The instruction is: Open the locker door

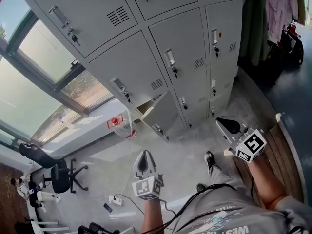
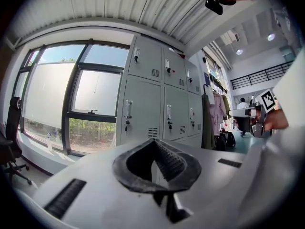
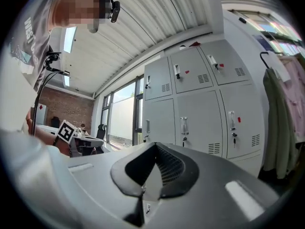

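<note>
The lockers point(image 1: 146, 67) fill the upper frame, well apart from the left gripper point(image 1: 144, 162) and right gripper point(image 1: 228, 126). Both are closed and empty, and the right looks nearer.

"West" printed on grey shirt point(image 1: 222, 214)

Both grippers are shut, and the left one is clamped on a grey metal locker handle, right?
No: the left gripper is shut on nothing. The left gripper view shows the grey metal lockers well beyond its closed jaws. The right gripper is shut too.
</note>
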### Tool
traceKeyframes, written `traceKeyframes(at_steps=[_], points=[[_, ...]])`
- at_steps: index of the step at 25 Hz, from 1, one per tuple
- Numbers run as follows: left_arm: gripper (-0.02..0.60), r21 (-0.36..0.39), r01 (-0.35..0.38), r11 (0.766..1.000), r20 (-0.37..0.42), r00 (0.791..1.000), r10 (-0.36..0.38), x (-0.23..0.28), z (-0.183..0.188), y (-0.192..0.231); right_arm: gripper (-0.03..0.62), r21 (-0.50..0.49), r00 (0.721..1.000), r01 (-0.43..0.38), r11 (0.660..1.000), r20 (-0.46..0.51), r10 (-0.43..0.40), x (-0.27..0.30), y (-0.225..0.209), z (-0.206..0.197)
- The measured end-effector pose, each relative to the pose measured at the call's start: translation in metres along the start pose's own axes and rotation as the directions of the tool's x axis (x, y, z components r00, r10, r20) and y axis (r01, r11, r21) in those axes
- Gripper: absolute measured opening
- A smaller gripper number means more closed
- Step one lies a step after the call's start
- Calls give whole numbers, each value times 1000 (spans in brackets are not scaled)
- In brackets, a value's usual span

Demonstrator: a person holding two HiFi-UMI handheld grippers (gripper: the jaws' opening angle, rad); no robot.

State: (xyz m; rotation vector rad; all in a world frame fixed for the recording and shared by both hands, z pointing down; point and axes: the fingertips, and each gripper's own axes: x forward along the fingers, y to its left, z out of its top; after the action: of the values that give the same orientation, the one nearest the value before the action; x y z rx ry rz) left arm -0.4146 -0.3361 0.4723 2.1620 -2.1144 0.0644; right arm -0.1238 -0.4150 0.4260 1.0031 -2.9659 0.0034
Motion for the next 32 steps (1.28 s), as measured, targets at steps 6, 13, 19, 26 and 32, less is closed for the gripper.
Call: traceKeyframes(at_steps=[6, 13, 19, 26, 32], points=[[6, 16, 19, 1000, 70, 997, -20, -36, 30, -9, -5, -74, 999, -18, 997, 35, 21, -25, 27, 37], [6, 50, 8, 999, 121, 993, -14, -72, 49, -40, -5, -89, 997, -35, 995, 70, 41, -63, 31, 54], [6, 78, -32, 996, 134, 991, 21, -109, 61, -79, -5, -83, 991, -83, 993, 96, 91, -101, 30, 65], [6, 92, -30, 995, 180, 984, 13, -173, 87, -154, -5, -107, 976, -161, 981, 133, 175, -180, 52, 115], [6, 110, -18, 994, 219, 976, -7, -230, 99, -221, -5, -136, 970, -179, 974, 144, 198, -260, 60, 127]])
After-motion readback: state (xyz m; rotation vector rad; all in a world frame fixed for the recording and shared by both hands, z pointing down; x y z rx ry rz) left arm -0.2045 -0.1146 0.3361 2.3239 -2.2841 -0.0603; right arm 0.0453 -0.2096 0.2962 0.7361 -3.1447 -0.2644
